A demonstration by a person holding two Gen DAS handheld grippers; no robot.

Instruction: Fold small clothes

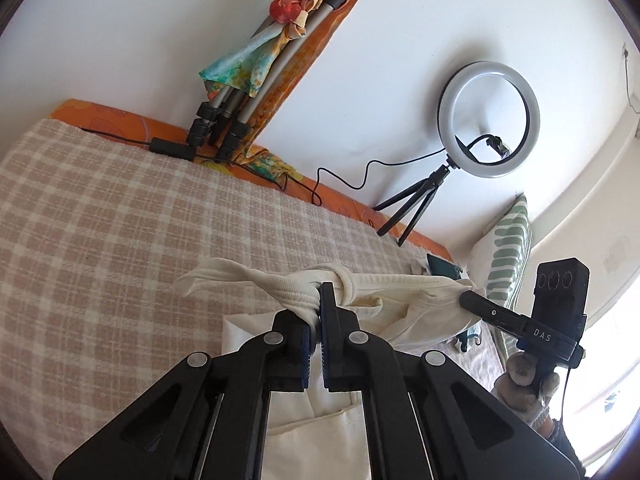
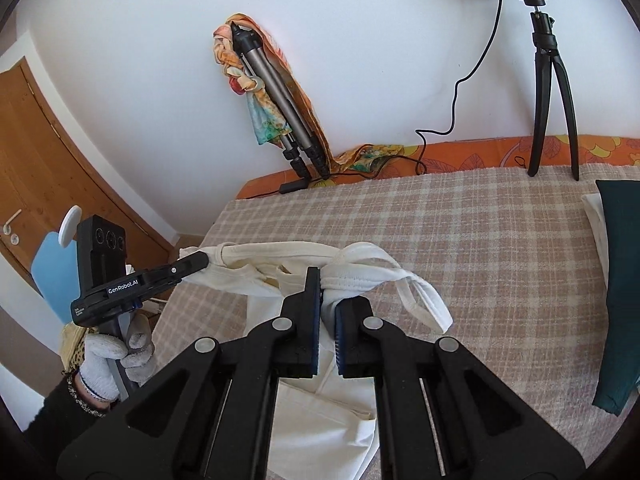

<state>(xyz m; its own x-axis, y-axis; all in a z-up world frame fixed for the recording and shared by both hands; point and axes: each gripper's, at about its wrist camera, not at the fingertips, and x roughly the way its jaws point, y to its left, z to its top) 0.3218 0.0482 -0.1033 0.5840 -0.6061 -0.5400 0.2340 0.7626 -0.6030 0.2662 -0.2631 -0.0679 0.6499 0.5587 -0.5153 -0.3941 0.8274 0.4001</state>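
A cream sleeveless top (image 1: 400, 300) hangs stretched between my two grippers above the checked bed cover (image 1: 120, 220). My left gripper (image 1: 320, 304) is shut on one bunched shoulder strap; it also shows in the right wrist view (image 2: 200, 262) at the left. My right gripper (image 2: 328, 292) is shut on the other strap of the cream top (image 2: 256, 276); it shows in the left wrist view (image 1: 466, 298) at the right. The top's body hangs down below both grippers. A loose strap loop (image 2: 420, 300) dangles to the right.
A ring light on a tripod (image 1: 490, 120) stands at the bed's far edge by the wall. A folded tripod wrapped in a colourful scarf (image 1: 256, 64) leans on the wall. Dark green cloth (image 2: 620, 288) lies at the right. A striped pillow (image 1: 512, 252) is nearby. A wooden door (image 2: 48, 160) is left.
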